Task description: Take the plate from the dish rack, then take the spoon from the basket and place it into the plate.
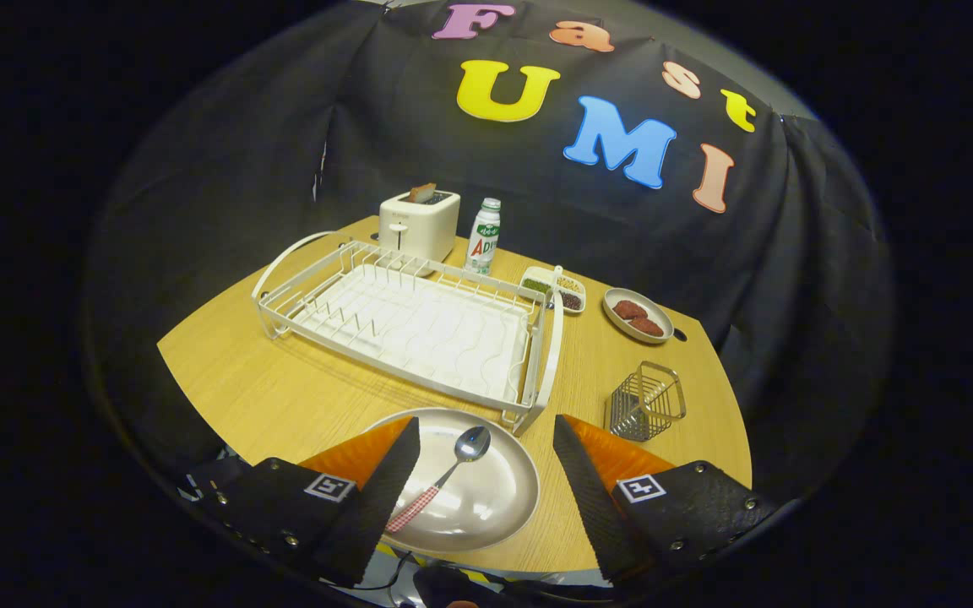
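A round metal plate (486,498) lies flat on the wooden table (284,397), just in front of the white dish rack (410,325). A spoon (444,477) with a checked handle rests in the plate, bowl toward the rack. My gripper (486,439) hovers above the plate, open wide, with nothing between its fingers; the spoon lies below the gap. The small wire basket (645,404) stands empty to the right, just beyond my right finger. The dish rack holds nothing.
Behind the rack stand a cream toaster (419,224) with a slice in it and a small bottle (483,238). A divided dish (556,290) of beans and a small plate (638,315) of brown food sit at the back right.
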Demonstrator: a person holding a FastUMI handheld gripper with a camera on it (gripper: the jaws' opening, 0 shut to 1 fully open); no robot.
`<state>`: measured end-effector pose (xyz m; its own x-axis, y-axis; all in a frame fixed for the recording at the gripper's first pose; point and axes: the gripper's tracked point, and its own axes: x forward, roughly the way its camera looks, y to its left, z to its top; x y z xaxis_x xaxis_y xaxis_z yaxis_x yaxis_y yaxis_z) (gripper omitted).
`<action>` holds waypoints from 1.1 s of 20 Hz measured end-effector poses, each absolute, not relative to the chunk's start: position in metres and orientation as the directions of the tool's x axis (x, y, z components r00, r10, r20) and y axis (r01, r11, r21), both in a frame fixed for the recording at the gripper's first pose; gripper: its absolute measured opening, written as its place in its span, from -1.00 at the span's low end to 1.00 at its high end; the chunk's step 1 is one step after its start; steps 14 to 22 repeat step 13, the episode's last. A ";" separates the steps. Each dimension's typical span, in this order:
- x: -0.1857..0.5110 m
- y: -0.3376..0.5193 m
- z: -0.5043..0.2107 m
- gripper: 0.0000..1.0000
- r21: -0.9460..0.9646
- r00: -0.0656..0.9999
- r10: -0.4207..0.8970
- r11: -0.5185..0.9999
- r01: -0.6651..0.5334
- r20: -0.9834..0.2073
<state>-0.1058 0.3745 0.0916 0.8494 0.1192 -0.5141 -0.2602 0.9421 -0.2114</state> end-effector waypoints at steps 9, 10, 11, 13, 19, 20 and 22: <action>-0.067 0.346 0.224 0.93 -0.125 0.967 0.114 0.982 -0.145 -0.227; -0.064 0.342 0.235 0.93 -0.117 0.974 0.106 0.984 -0.132 -0.202; -0.062 0.338 0.245 0.93 -0.109 0.979 0.099 0.987 -0.119 -0.180; -0.058 0.331 0.260 0.93 -0.096 0.985 0.090 0.990 -0.105 -0.147; -0.058 0.331 0.260 0.93 -0.096 0.985 0.090 0.990 -0.105 -0.147; -0.058 0.331 0.260 0.93 -0.096 0.985 0.090 0.990 -0.105 -0.147; -0.058 0.331 0.260 0.93 -0.096 0.985 0.090 0.990 -0.105 -0.147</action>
